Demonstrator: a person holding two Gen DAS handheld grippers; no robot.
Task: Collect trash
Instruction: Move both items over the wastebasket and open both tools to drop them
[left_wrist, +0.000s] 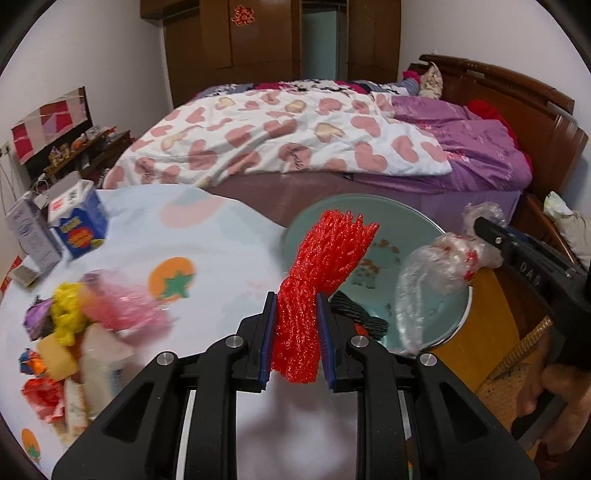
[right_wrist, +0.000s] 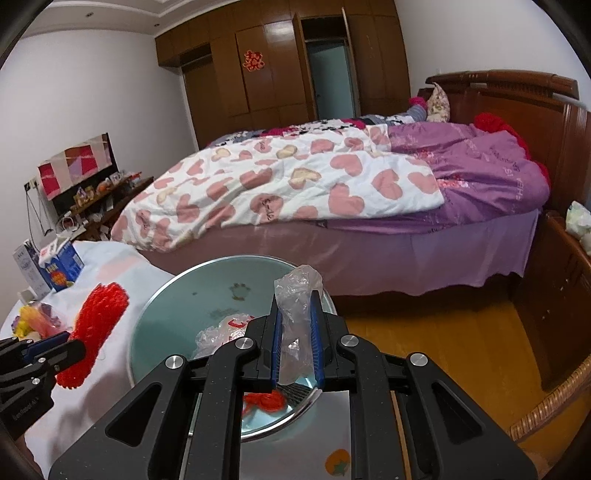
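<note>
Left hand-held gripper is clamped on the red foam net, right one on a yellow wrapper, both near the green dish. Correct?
Not quite. The right hand-held gripper is clamped on a clear plastic bag, not a yellow wrapper, as the right wrist view shows. The rest holds.

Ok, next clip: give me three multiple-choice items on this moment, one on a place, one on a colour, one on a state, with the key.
1. Where do the two cartons stand?
A. on the bed
B. at the table's far left
C. in the basin

2. What colour is the foam net in the left gripper?
A. red
B. green
C. white

3. The right gripper is
A. open, empty
B. shut on the clear plastic bag
C. shut on a carton

Key: 1 B, they stand on the tablecloth's far left; 2 A, plainly red; 3 B, pads pinch the bag.
</note>
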